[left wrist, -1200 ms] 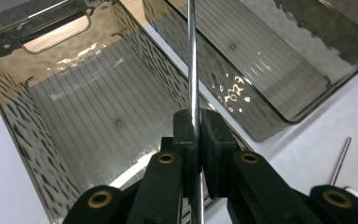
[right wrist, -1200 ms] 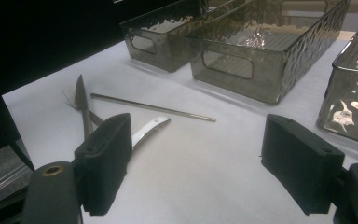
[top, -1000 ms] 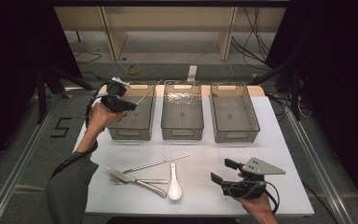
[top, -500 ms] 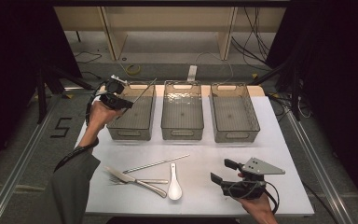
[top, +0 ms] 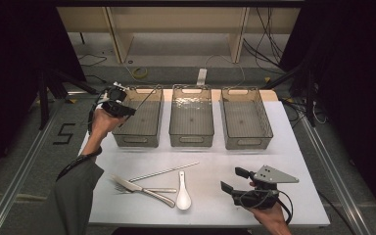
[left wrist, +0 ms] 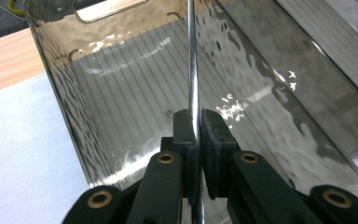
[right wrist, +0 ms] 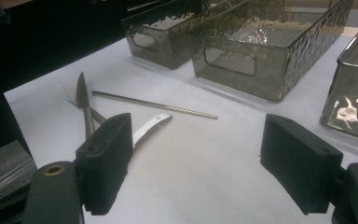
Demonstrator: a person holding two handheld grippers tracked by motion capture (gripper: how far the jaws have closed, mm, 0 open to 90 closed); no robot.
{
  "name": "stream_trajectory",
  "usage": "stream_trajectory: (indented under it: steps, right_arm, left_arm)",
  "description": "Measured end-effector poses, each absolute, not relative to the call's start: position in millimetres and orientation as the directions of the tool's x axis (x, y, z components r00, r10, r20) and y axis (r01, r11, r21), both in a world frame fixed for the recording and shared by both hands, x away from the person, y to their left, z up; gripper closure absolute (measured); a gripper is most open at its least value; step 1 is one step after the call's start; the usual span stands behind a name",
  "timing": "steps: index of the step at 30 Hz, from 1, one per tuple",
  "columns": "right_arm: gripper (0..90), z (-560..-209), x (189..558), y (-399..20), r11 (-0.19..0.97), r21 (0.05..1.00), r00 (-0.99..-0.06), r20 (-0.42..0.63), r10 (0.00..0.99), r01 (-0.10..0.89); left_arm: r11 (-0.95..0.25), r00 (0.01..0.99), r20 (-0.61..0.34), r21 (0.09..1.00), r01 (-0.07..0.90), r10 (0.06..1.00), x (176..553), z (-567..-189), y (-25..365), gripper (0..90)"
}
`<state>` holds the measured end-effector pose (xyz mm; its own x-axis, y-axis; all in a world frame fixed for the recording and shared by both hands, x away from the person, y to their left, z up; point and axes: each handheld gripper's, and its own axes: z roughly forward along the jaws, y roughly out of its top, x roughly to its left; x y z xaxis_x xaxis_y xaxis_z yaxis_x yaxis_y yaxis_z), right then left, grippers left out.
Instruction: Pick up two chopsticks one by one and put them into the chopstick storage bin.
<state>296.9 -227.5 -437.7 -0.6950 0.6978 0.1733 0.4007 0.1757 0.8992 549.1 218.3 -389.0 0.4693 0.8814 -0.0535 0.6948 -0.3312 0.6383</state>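
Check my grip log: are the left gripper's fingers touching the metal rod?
Touching. The left gripper view shows both fingers pressed against the metal rod, no gap.

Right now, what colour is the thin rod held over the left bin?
Shiny silver metal rod; clearest in the left gripper view.

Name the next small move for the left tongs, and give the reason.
Probably lower a little further, then open: the left tongs are shut on a thin metal rod held over the left bin, ready to be dropped in.
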Motion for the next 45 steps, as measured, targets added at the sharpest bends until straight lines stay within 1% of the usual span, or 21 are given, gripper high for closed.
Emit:
stream_trajectory:
  steps: [2, 12, 15, 16, 17, 18, 19, 20, 21, 22, 23, 25, 28, 29, 30, 32, 34, 37, 38, 42, 45]
  right_arm:
    - [26.0, -438, 297, -227, 0.175, 0.899, -0.694, 0.175, 0.698, 0.402]
    - [26.1, -438, 297, -228, 0.174, 0.898, -0.693, 0.176, 0.699, 0.403]
    - [26.1, -438, 297, -228, 0.171, 0.899, -0.692, 0.178, 0.699, 0.404]
    - [26.1, -438, 297, -228, 0.171, 0.898, -0.692, 0.18, 0.7, 0.406]
    - [26.1, -438, 297, -228, 0.171, 0.898, -0.692, 0.18, 0.7, 0.406]
    - [26.2, -438, 296, -228, 0.171, 0.899, -0.692, 0.178, 0.7, 0.404]
    - [26.2, -438, 296, -228, 0.171, 0.899, -0.692, 0.178, 0.7, 0.404]
    - [26.2, -438, 297, -229, 0.17, 0.9, -0.693, 0.176, 0.699, 0.401]
    - [26.2, -438, 297, -229, 0.17, 0.9, -0.693, 0.176, 0.699, 0.401]
    - [26.2, -438, 297, -229, 0.169, 0.899, -0.691, 0.18, 0.7, 0.405]
    - [26.2, -438, 297, -229, 0.169, 0.899, -0.691, 0.18, 0.7, 0.405]
    - [26.2, -437, 297, -229, 0.171, 0.898, -0.691, 0.178, 0.7, 0.405]
    - [26.2, -437, 296, -228, 0.174, 0.899, -0.69, 0.174, 0.702, 0.403]
    - [26.2, -437, 296, -228, 0.174, 0.899, -0.69, 0.174, 0.702, 0.403]
    - [26.2, -438, 296, -229, 0.169, 0.901, -0.691, 0.174, 0.702, 0.399]
    - [26.2, -437, 296, -229, 0.17, 0.9, -0.689, 0.175, 0.703, 0.402]
    - [26.1, -437, 296, -229, 0.169, 0.901, -0.689, 0.173, 0.704, 0.399]
    - [26.1, -437, 296, -229, 0.167, 0.902, -0.688, 0.174, 0.704, 0.399]
    - [26.1, -437, 296, -229, 0.168, 0.901, -0.688, 0.174, 0.704, 0.4]
    - [26.1, -435, 294, -229, 0.168, 0.904, -0.69, 0.17, 0.704, 0.393]
    - [26.1, -435, 294, -230, 0.163, 0.907, -0.688, 0.168, 0.706, 0.389]
  left_arm:
    - [-0.308, 0.459, -0.073, 0.648, 0.697, 0.885, 549, -392, 221, 84.6]
    - [-0.314, 0.451, -0.06, 0.637, 0.704, 0.891, 550, -401, 223, 84.3]
    - [-0.28, 0.426, -0.079, 0.644, 0.712, 0.901, 552, -404, 224, 82.8]
    - [-0.271, 0.421, -0.085, 0.647, 0.713, 0.903, 552, -405, 224, 73.5]
    - [-0.271, 0.423, -0.088, 0.648, 0.712, 0.902, 552, -405, 224, 73.5]
    - [-0.27, 0.425, -0.09, 0.651, 0.71, 0.901, 551, -404, 224, 68.9]
    - [-0.27, 0.429, -0.091, 0.655, 0.705, 0.898, 550, -403, 224, 68.9]
    - [-0.262, 0.428, -0.101, 0.66, 0.704, 0.898, 550, -401, 224, 62.6]
    - [-0.257, 0.433, -0.117, 0.658, 0.708, 0.894, 548, -399, 225, 62.6]
    - [-0.251, 0.438, -0.134, 0.659, 0.709, 0.889, 547, -397, 225, 56.4]
    - [-0.254, 0.447, -0.14, 0.66, 0.708, 0.883, 545, -394, 224, 56.4]
    - [-0.254, 0.461, -0.153, 0.666, 0.702, 0.874, 539, -390, 221, 50.7]
    - [-0.253, 0.469, -0.14, 0.692, 0.677, 0.872, 528, -383, 217, 39.2]
    - [-0.264, 0.48, -0.137, 0.69, 0.674, 0.866, 524, -382, 215, 39.2]
    - [-0.276, 0.491, -0.133, 0.688, 0.671, 0.861, 519, -381, 212, 34.5]
    - [-0.29, 0.509, -0.134, 0.687, 0.666, 0.85, 510, -378, 208, 32.8]
    - [-0.283, 0.539, -0.171, 0.7, 0.656, 0.825, 494, -377, 204, 29.0]
    - [-0.289, 0.556, -0.17, 0.712, 0.64, 0.813, 483, -377, 201, 27.4]
    - [-0.325, 0.565, -0.142, 0.694, 0.642, 0.813, 478, -376, 195, 26.2]
    - [-0.378, 0.611, -0.119, 0.689, 0.618, 0.782, 463, -375, 183, 25.1]
    - [-0.385, 0.613, -0.115, 0.685, 0.619, 0.782, 459, -377, 180, 24.9]
